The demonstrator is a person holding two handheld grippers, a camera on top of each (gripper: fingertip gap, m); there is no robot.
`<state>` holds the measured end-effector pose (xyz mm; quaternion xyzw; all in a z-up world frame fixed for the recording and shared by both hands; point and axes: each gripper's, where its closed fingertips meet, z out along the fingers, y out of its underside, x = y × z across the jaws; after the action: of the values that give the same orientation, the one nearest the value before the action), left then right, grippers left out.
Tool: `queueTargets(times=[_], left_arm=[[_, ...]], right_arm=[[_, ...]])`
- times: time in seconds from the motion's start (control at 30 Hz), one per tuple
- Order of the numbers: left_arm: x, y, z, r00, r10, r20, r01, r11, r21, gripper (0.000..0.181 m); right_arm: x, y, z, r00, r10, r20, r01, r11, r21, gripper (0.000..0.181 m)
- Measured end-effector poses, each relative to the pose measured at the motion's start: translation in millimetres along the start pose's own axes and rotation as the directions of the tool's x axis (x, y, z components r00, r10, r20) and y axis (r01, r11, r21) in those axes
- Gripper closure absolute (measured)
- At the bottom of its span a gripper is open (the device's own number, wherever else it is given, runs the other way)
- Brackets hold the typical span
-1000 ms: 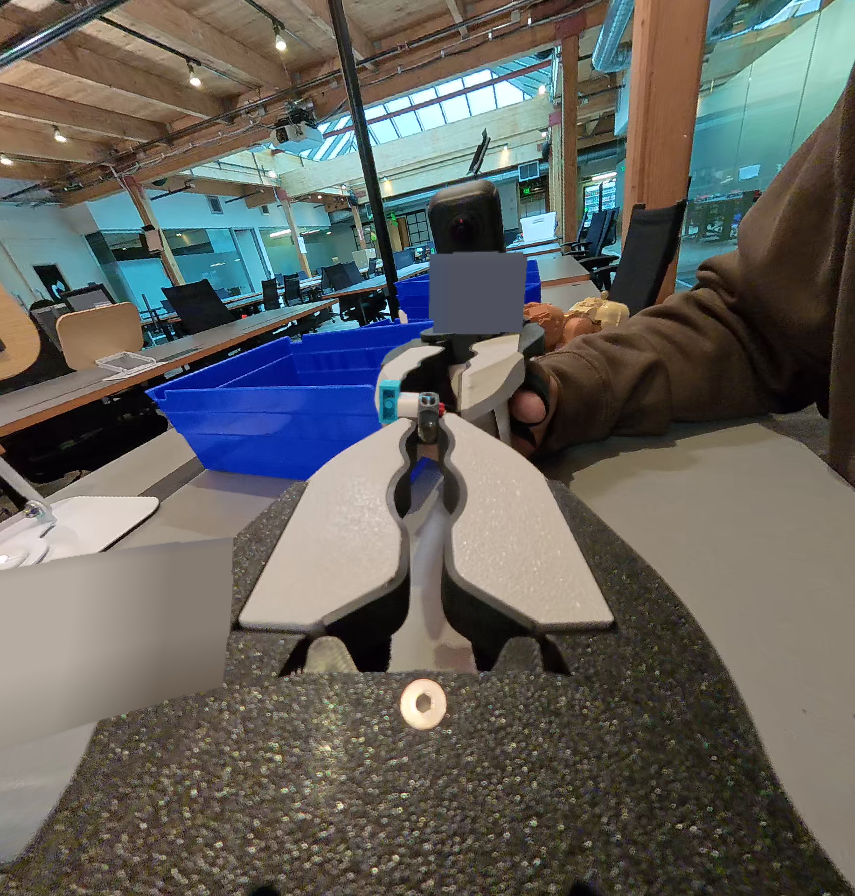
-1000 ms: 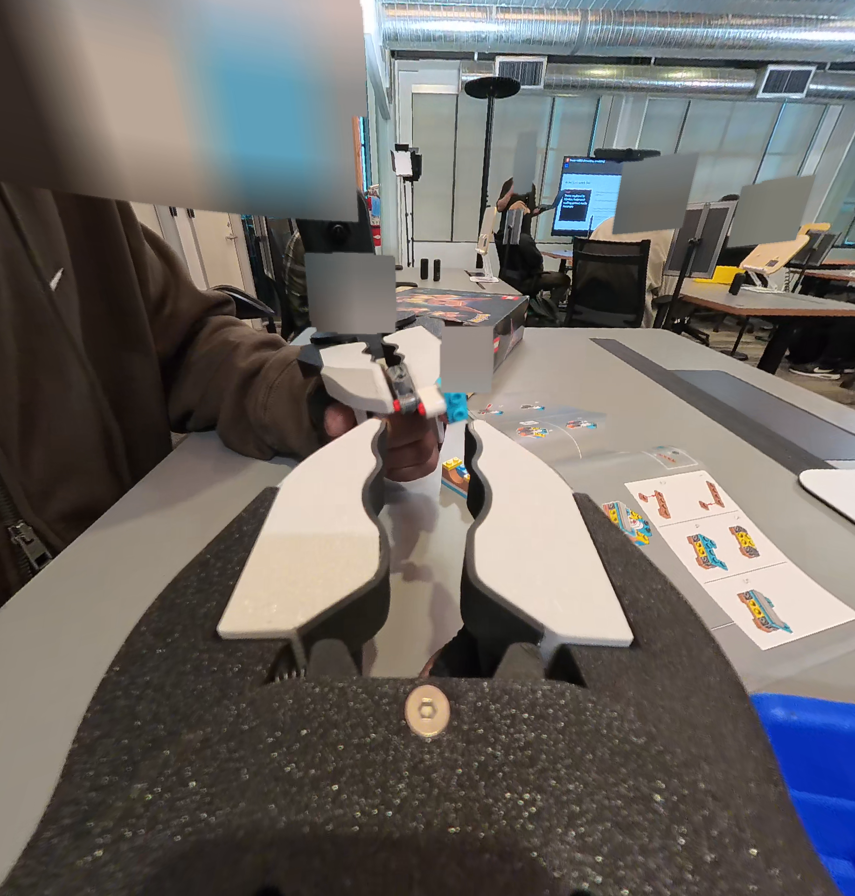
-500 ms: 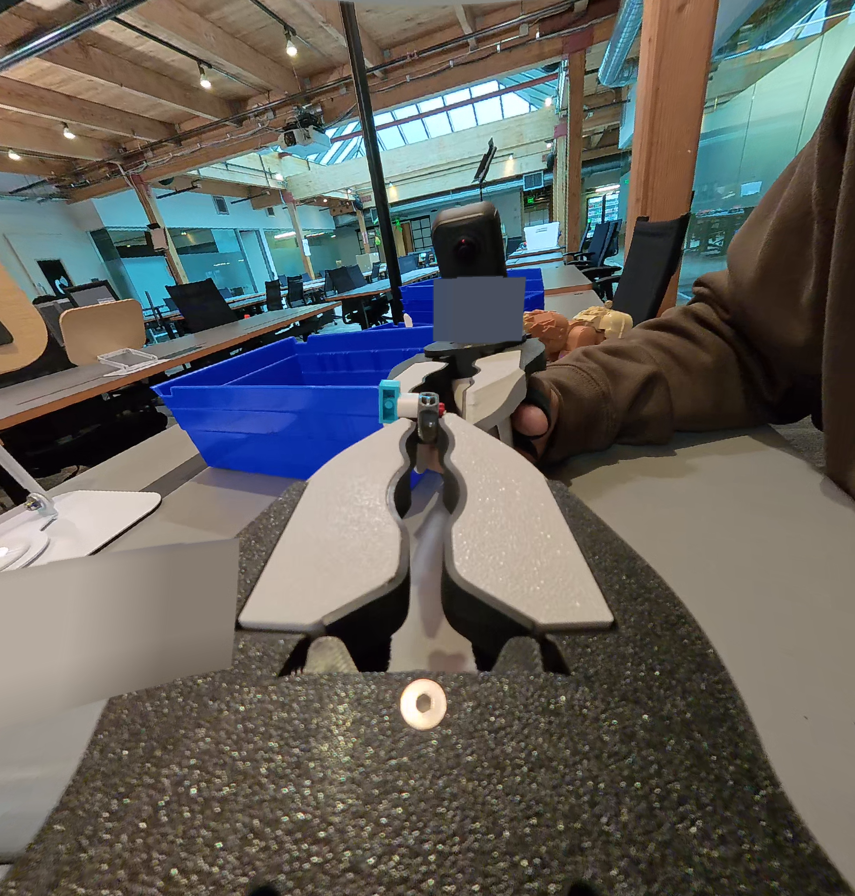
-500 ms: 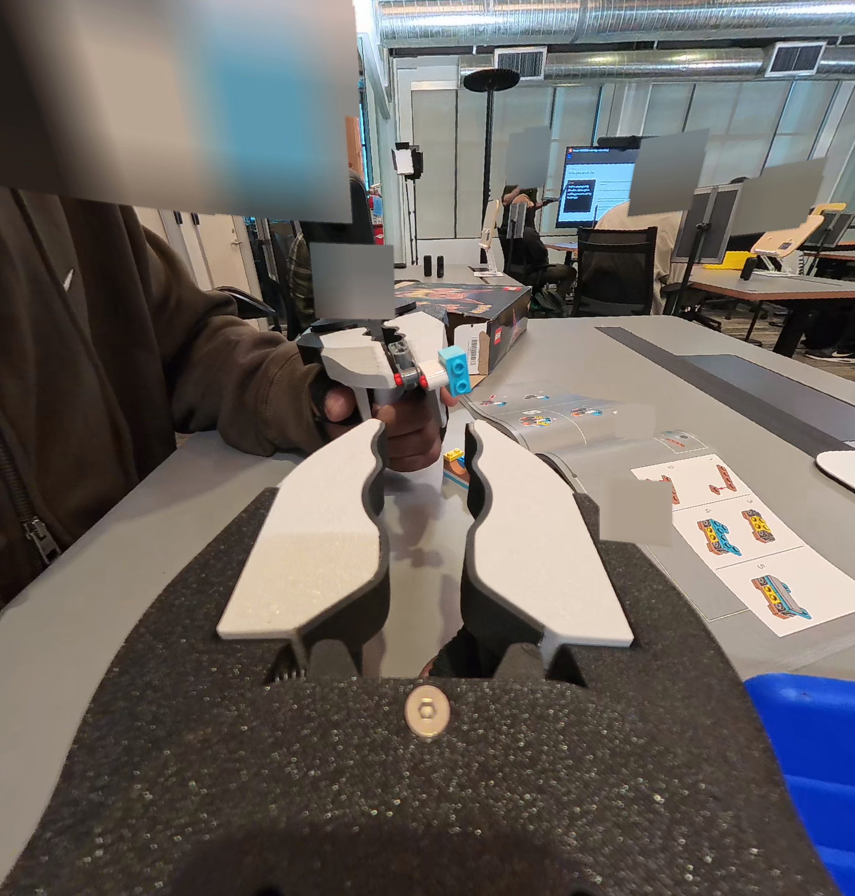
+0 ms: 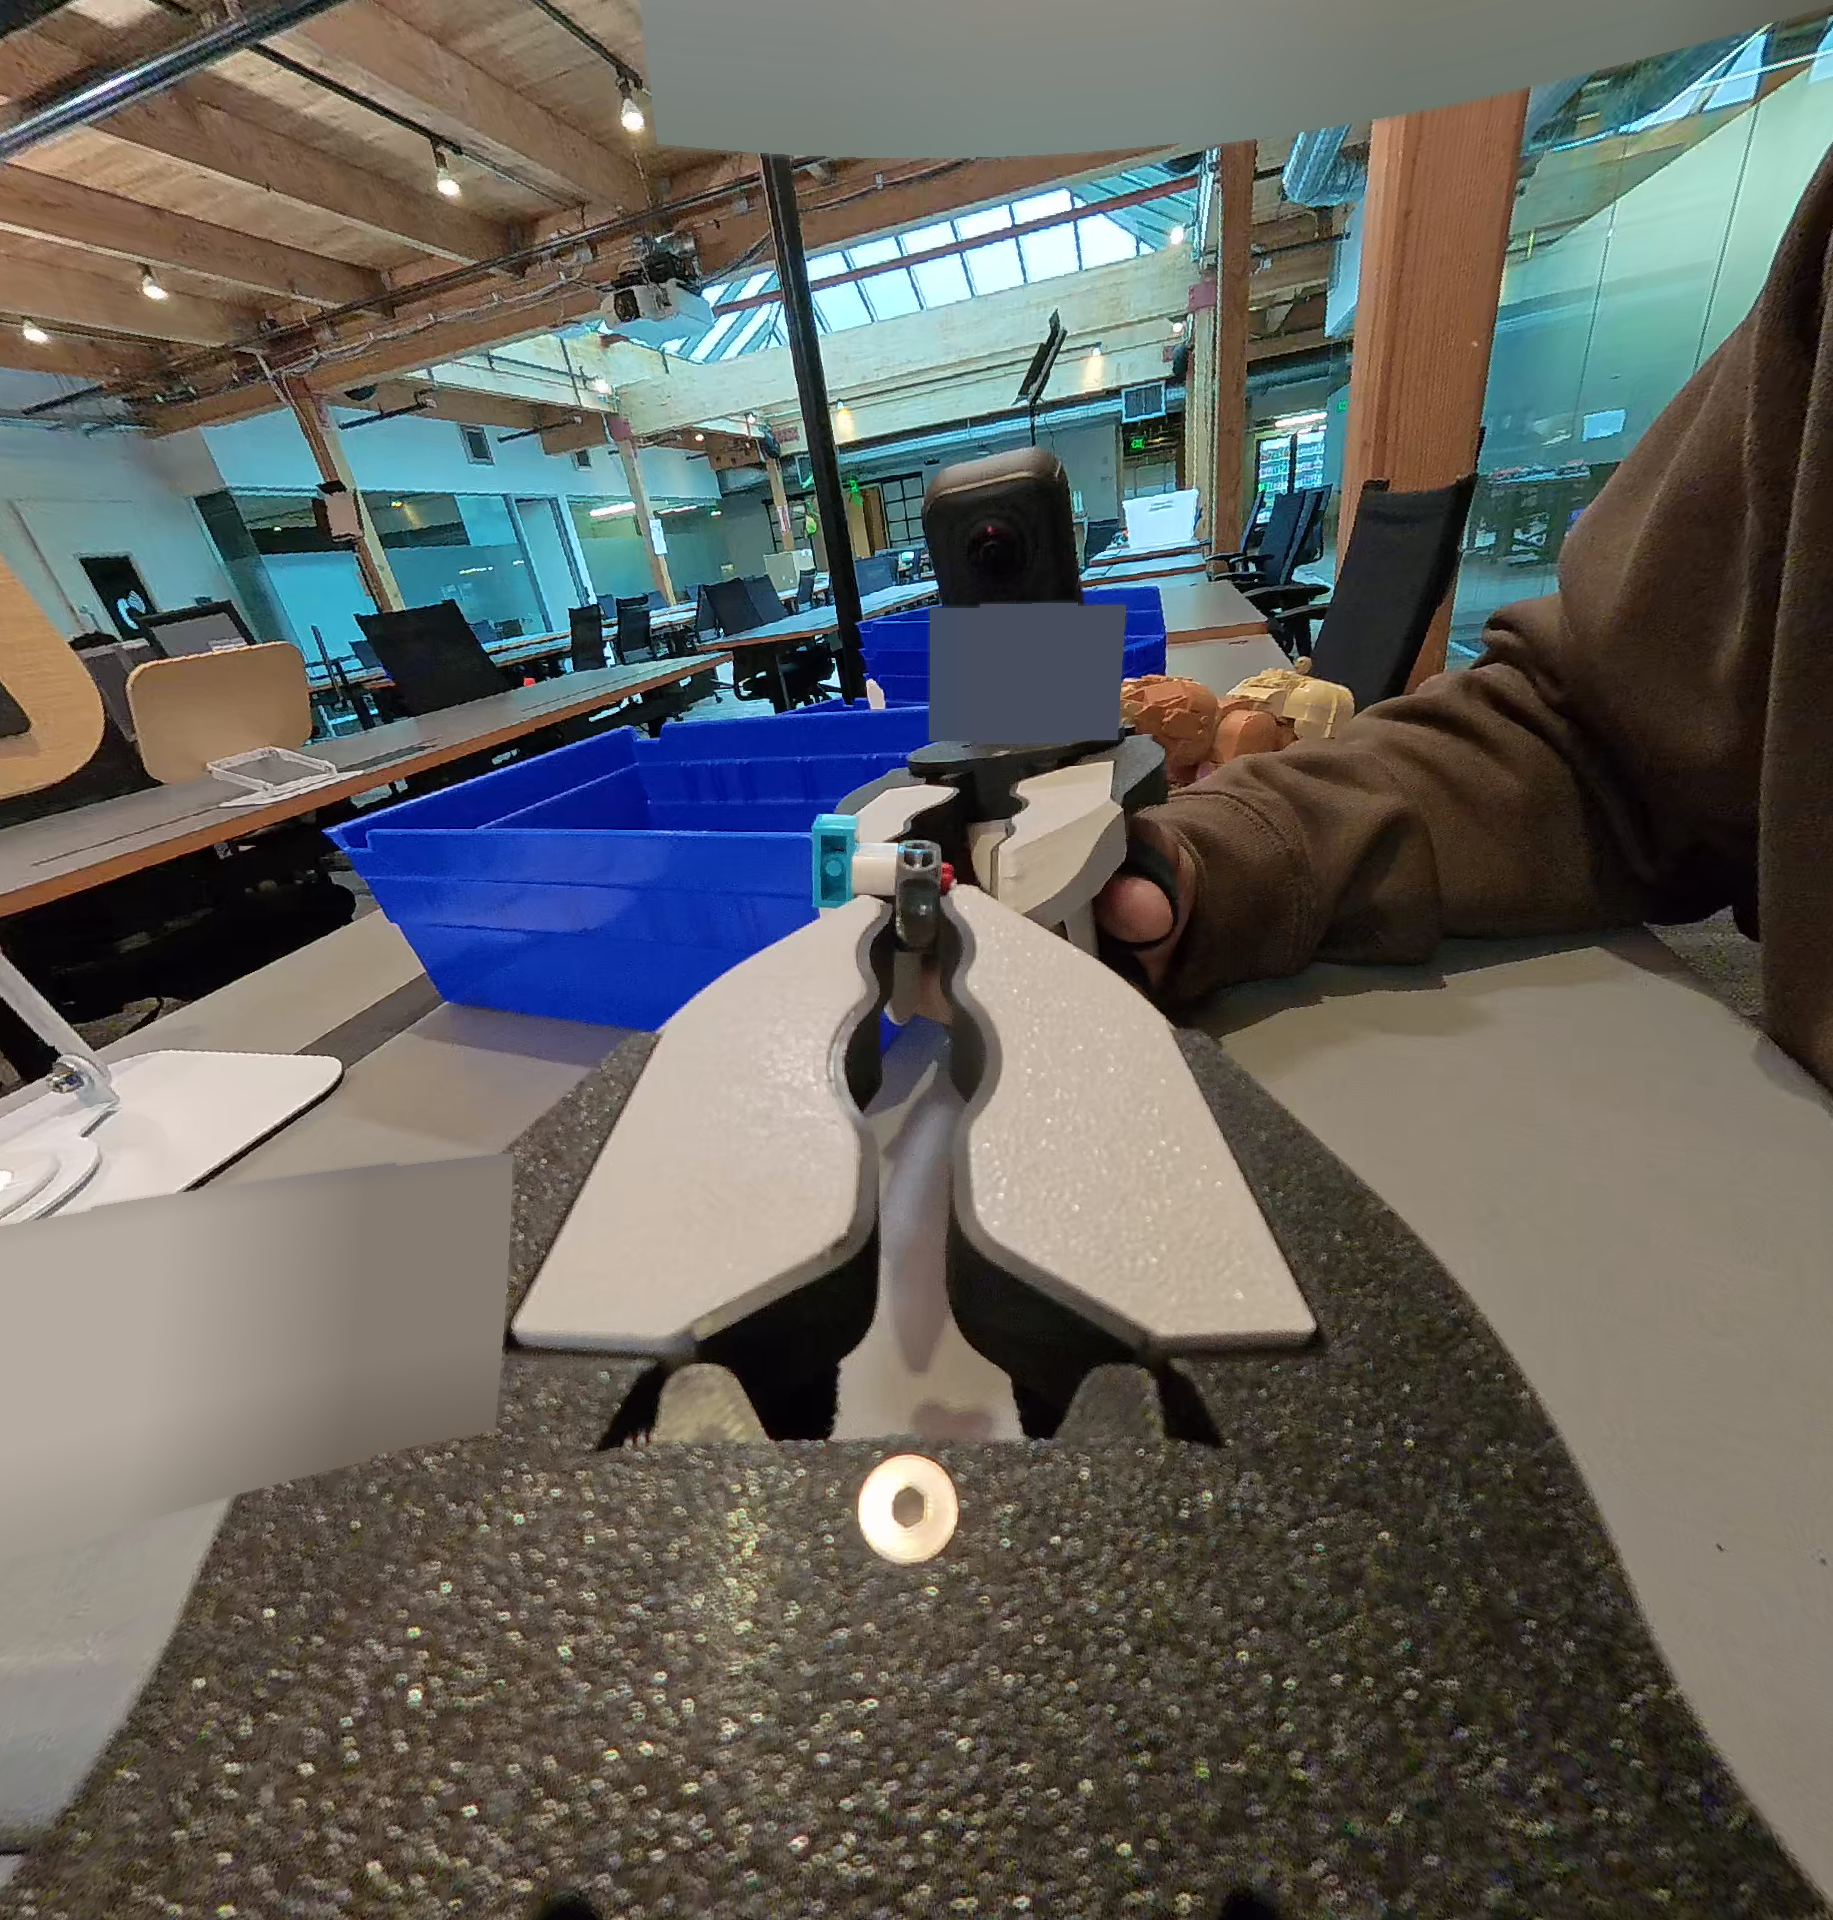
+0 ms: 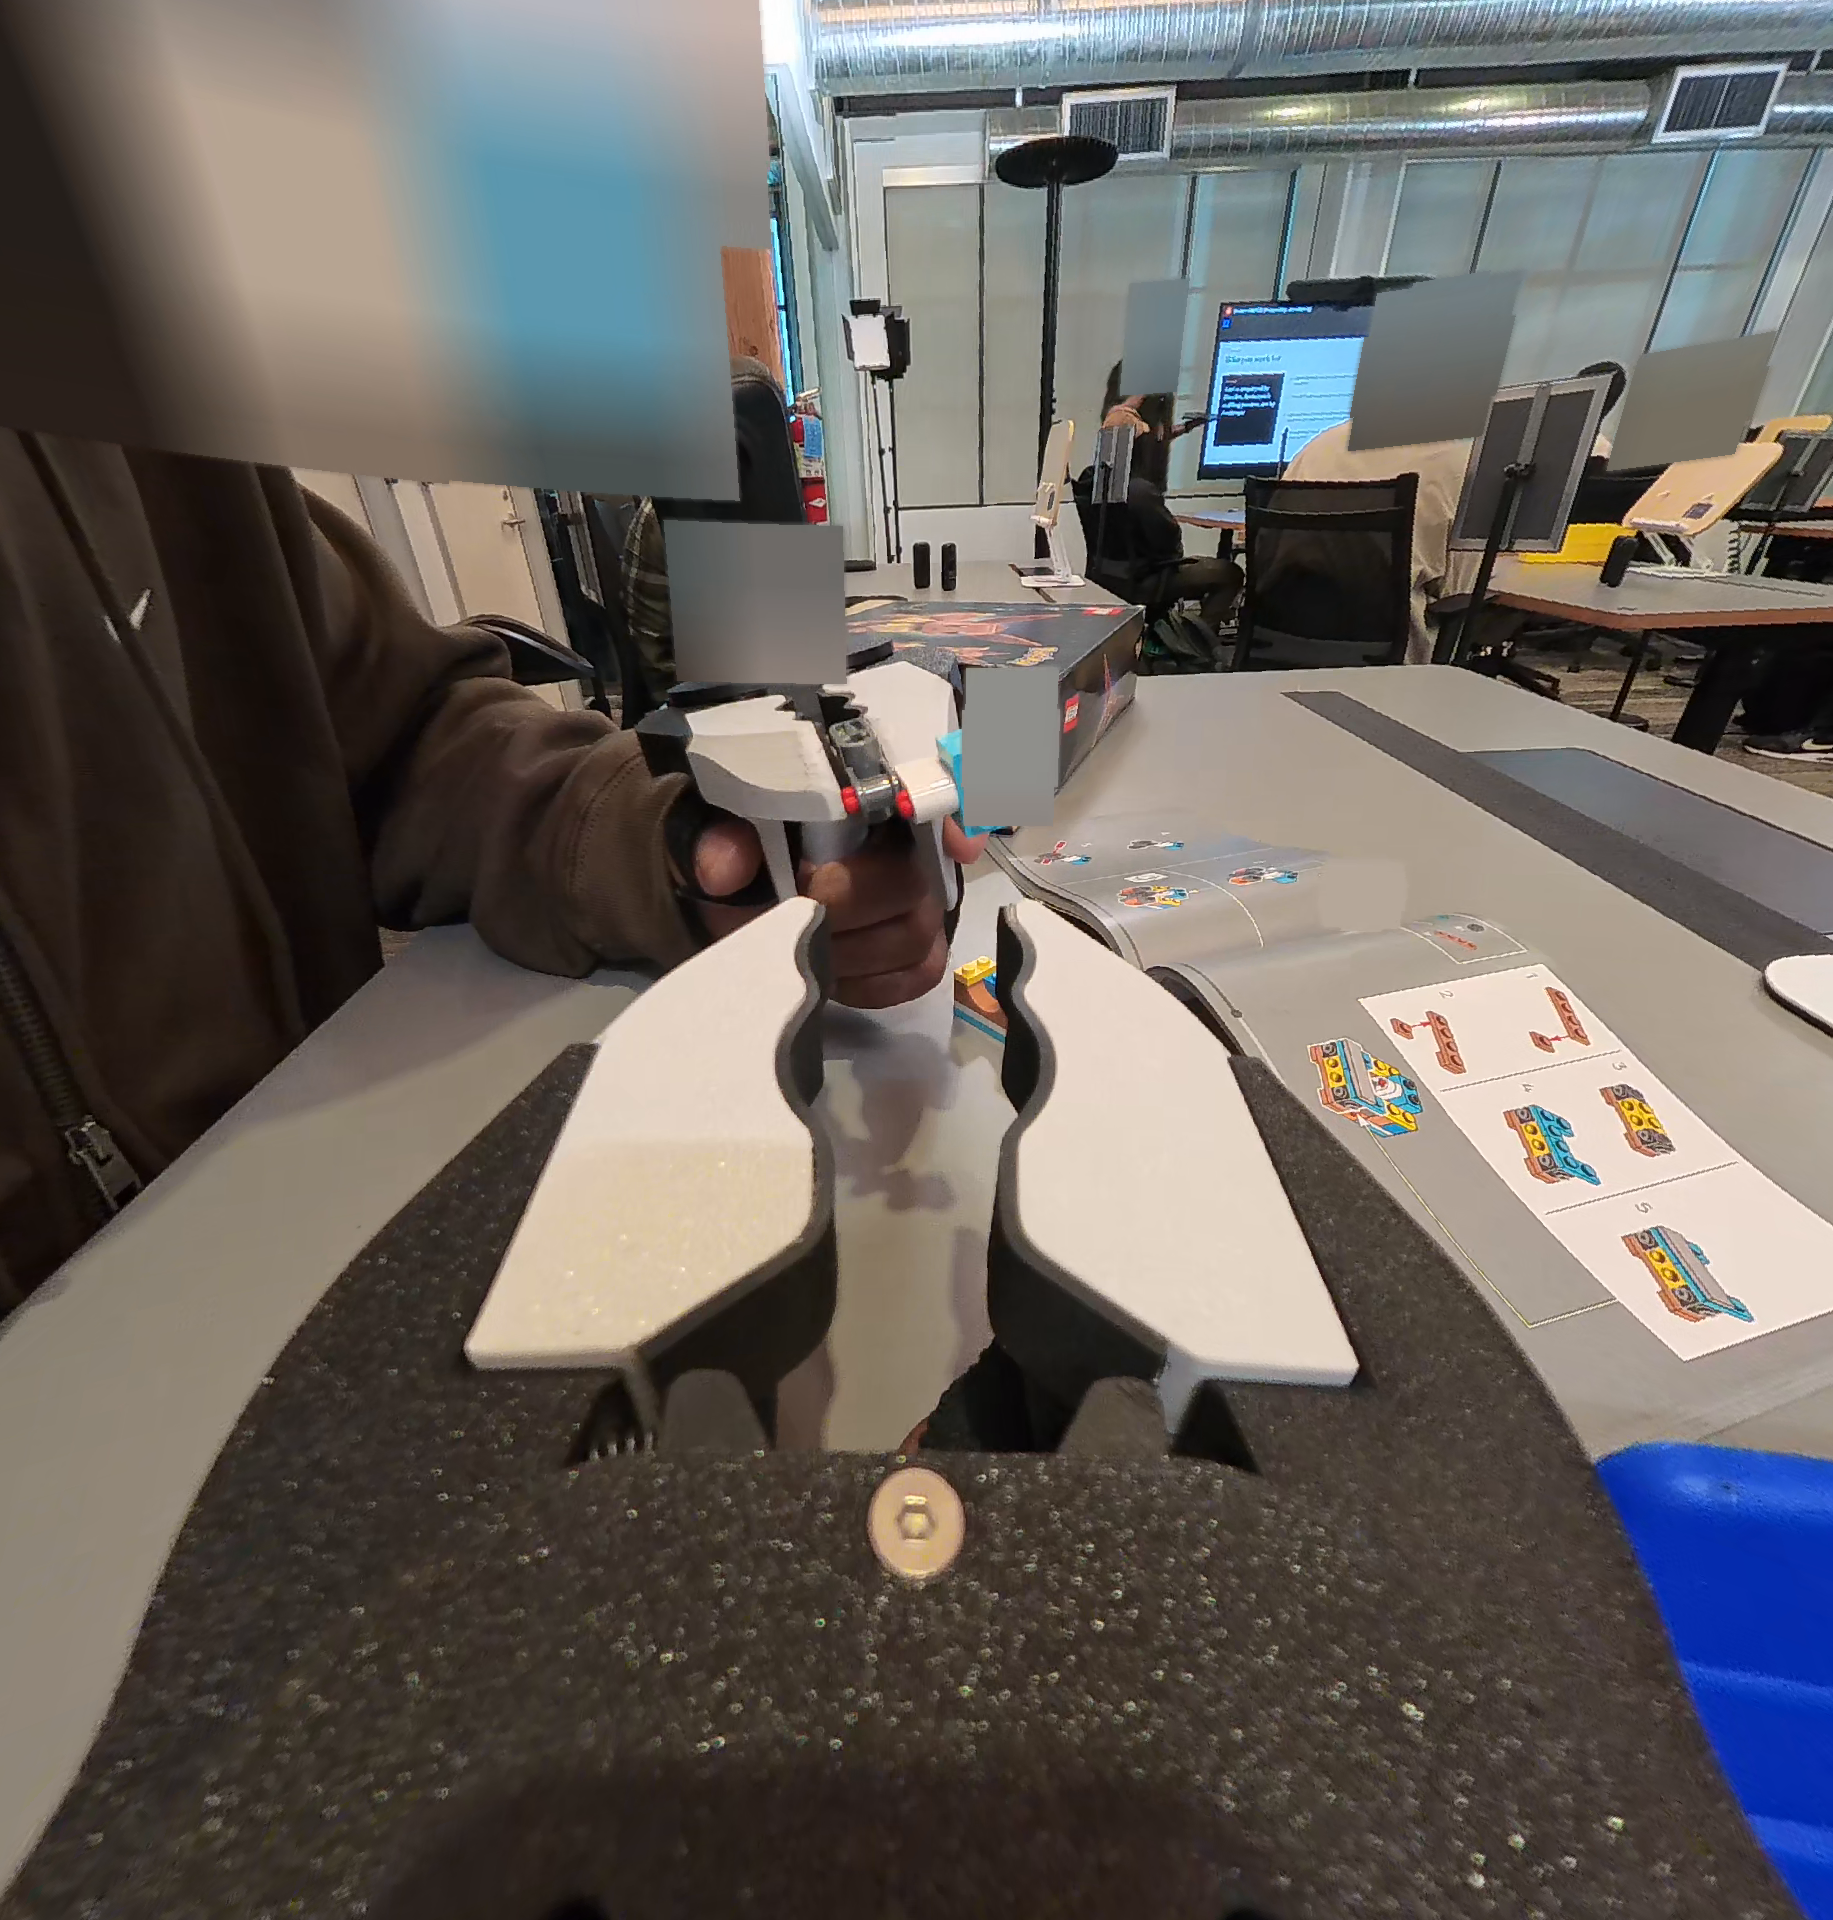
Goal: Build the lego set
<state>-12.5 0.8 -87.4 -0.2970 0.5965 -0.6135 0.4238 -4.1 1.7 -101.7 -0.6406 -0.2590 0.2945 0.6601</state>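
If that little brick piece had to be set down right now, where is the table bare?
Bare grey table lies between the brown sleeve and the right claw, which is open. It is crowded on the other side: an open instruction booklet, a small brick build and a blue bin. The left claw grips the brick piece.

1. Our left gripper (image 5: 917,914) has two pale grey, wavy-edged fingers (image 5: 746,1122) with black inner faces.
2. Our right gripper (image 6: 907,925) is the same build, with whiter fingers (image 6: 673,1132).
3. Each sits on speckled black foam (image 5: 891,1714) with one silver hex screw (image 5: 907,1507).
4. We wear a brown zipped hoodie (image 6: 216,779).
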Motion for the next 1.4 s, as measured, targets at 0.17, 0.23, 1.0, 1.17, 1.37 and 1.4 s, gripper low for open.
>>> queueTargets(times=[0.17, 0.23, 1.0, 1.17, 1.37, 1.4], left_arm=[[-1, -1, 0, 1.000, -0.008, 0.000, 0.008, 1.000, 0.006, 0.174], [-1, -1, 0, 1.000, -0.011, 0.000, 0.011, 1.000, 0.007, 0.174], [7, 2, 0, 0.997, -0.035, -0.066, 0.036, 0.999, 0.009, 0.174], [9, 3, 1, 0.997, -0.019, -0.072, 0.019, 1.000, 0.003, 0.174], [14, 7, 3, 0.996, 0.023, -0.091, -0.025, 1.000, -0.019, 0.174], [15, 7, 3, 0.995, 0.028, -0.095, -0.030, 0.999, -0.022, 0.174]], right_arm=[[0, 0, 0, 1.000, 0.000, 0.000, 0.000, 1.000, -0.001, 0.151], [0, 0, 0, 1.000, 0.001, 0.000, -0.001, 1.000, -0.001, 0.151], [-2, -9, 0, 0.986, -0.142, -0.085, 0.144, 0.989, 0.023, 0.142], [-8, -6, 4, 0.981, -0.180, -0.076, 0.181, 0.983, 0.003, 0.142], [-8, -9, 4, 0.976, -0.200, -0.088, 0.201, 0.979, 0.012, 0.144], [-9, -9, 4, 0.976, -0.201, -0.088, 0.203, 0.979, 0.014, 0.145]])
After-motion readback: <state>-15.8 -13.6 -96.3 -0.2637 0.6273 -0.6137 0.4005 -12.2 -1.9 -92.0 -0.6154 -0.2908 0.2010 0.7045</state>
